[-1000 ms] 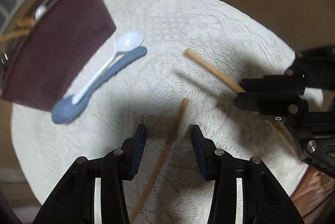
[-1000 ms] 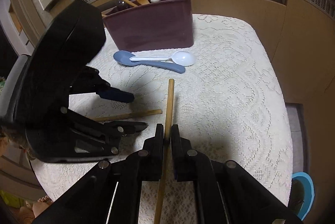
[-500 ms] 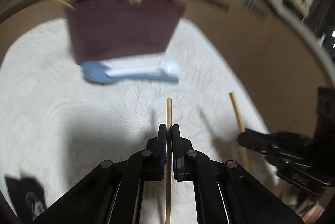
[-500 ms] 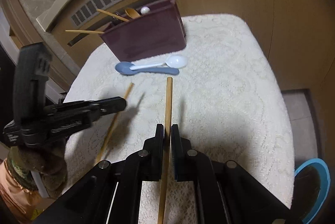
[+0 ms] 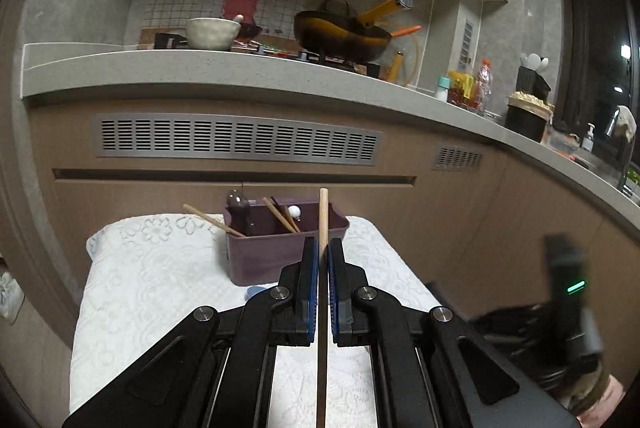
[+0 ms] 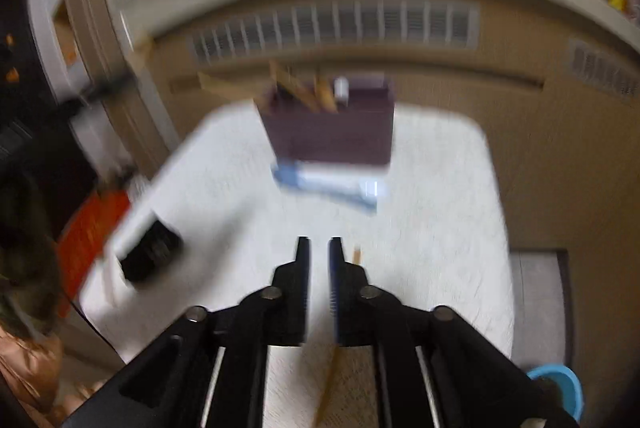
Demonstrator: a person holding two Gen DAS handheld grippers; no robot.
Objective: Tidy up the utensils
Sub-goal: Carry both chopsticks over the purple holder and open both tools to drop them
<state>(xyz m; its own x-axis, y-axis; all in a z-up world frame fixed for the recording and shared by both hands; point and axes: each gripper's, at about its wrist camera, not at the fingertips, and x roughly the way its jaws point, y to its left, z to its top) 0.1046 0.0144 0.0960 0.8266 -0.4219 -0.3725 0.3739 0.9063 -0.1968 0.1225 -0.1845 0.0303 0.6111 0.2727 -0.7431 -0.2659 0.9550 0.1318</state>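
Left wrist view: left gripper (image 5: 323, 256) clamped on one wooden chopstick (image 5: 323, 216), tip up toward twelve o'clock; maroon bin (image 5: 256, 260) beyond on the white lace cloth (image 5: 132, 292), sticks already leaning inside; judged best to tip the stick down into the bin's bare right end; counter edge overhangs behind, open air above. Right wrist view, blurred: right gripper (image 6: 319, 252) has just been opening, nothing between the jaws; second chopstick (image 6: 334, 372) slipping free at five o'clock; spoons (image 6: 332, 184) before the bin.

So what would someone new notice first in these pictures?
Probably the wooden chopstick clamped upright in the left gripper, pointing at the purple bin of utensils on the white lace cloth. Beyond that, the black pan on the stove above the counter.
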